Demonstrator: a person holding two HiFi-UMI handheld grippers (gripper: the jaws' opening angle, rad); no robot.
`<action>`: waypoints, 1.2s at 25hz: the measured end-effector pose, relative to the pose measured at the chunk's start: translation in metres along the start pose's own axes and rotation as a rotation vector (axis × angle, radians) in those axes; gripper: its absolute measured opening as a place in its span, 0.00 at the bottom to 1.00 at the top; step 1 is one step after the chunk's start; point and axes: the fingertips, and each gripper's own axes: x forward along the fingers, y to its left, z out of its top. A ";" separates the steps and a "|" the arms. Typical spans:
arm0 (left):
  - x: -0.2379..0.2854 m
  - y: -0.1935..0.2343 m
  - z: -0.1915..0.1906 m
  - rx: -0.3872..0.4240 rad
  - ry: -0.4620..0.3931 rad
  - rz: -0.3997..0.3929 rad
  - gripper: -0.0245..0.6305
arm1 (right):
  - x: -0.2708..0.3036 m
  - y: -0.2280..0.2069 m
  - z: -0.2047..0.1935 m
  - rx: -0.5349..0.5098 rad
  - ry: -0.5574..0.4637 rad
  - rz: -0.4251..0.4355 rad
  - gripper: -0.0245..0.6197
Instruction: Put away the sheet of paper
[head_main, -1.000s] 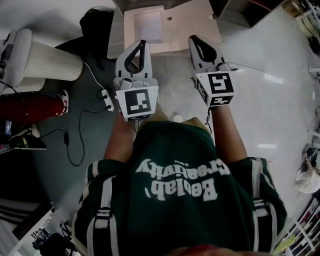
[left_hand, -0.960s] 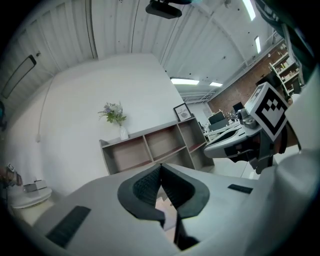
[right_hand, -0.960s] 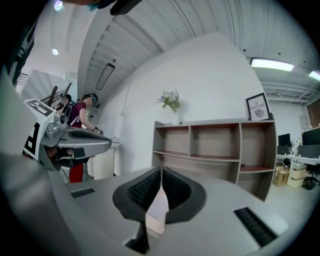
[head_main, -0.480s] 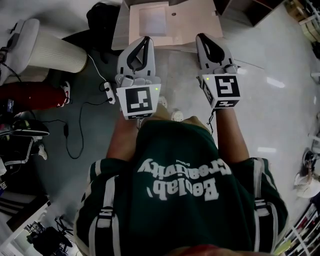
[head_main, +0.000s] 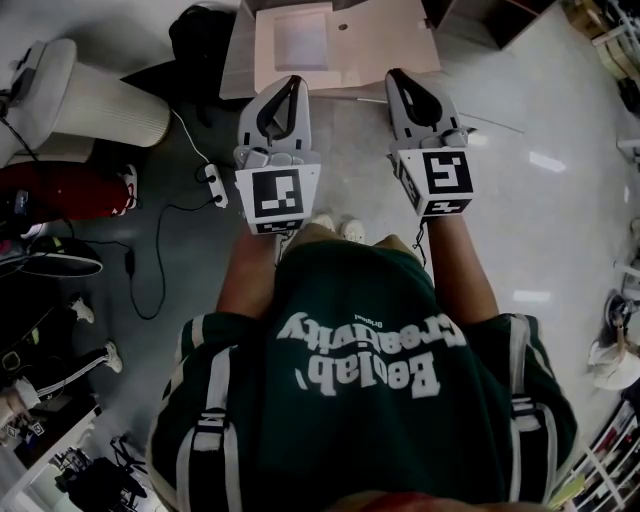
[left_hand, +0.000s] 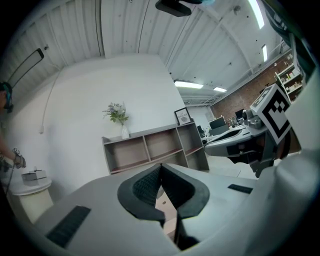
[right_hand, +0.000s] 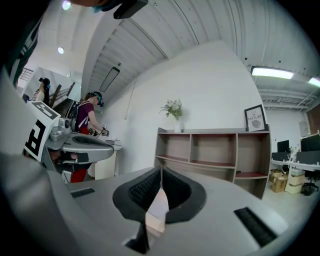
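The head view is dim and cool, and it darkens toward the corners. Pale streaks of glare lie on the glossy floor (head_main: 545, 160) at the right. Both gripper views are brighter, lit by ceiling strip lights (right_hand: 272, 72) at the far right. Their edges bend strongly and end in black corners. Nearest the lens, the left gripper (left_hand: 160, 166) and right gripper (right_hand: 161, 170) look soft, while the far shelf (right_hand: 212, 150) is sharp.

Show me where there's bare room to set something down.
Bare: the tabletop right of the white sheet, and the shiny floor right of the right gripper. Crowded: left of the left gripper, with cables, a power strip and a ribbed white column.
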 end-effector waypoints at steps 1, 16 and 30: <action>-0.001 0.000 -0.001 -0.002 0.003 0.002 0.07 | -0.001 0.001 0.001 -0.003 -0.002 -0.001 0.10; -0.016 -0.005 -0.001 -0.006 0.019 0.021 0.07 | -0.024 -0.002 0.009 -0.028 -0.035 -0.030 0.09; -0.018 -0.012 0.001 -0.014 0.010 0.020 0.07 | -0.033 -0.005 0.008 -0.036 -0.037 -0.035 0.09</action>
